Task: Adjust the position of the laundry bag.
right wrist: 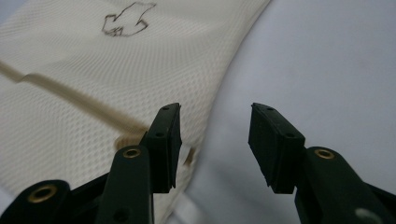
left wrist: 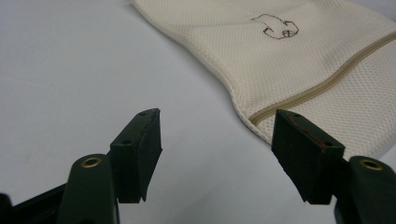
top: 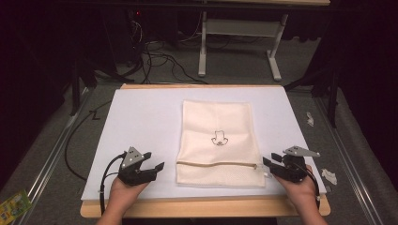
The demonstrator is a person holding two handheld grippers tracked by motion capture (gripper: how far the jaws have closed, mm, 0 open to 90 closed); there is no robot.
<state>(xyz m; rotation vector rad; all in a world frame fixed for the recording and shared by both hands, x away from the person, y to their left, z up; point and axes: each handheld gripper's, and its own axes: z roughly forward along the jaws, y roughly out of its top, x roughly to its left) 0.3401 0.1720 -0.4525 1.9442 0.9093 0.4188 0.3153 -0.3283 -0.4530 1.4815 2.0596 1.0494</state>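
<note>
Two handheld grippers low over a white table sheet [top: 141, 117], one at each lower corner of a cream mesh bag [top: 218, 143]. Bag flat near the centre of the sheet, long side running toward 12 o'clock, with a small dark outline drawing [top: 219, 138] about mid-panel and a tan zipper [top: 218, 163] crossing it near the 6 o'clock end. Zipper's pull end at the bag's 3 o'clock edge, a small white tab [top: 266, 175] just beside it.

Left gripper [top: 158, 165] at about 8 o'clock of the bag, held in the left hand [top: 123, 190], jaws spread wide and empty, pointing toward 2 o'clock – apart from the bag's edge. From the left gripper view, bag corner and zipper start near the right jaw, not touching.

Right gripper [top: 267, 161] at about 4 o'clock of the bag, in the right hand [top: 300, 190], jaws likewise apart with nothing between them, aimed toward 9 o'clock – just beside the zipper's end. From the right gripper view, left jaw over the bag's edge near the white tab, right jaw over bare sheet
</note>
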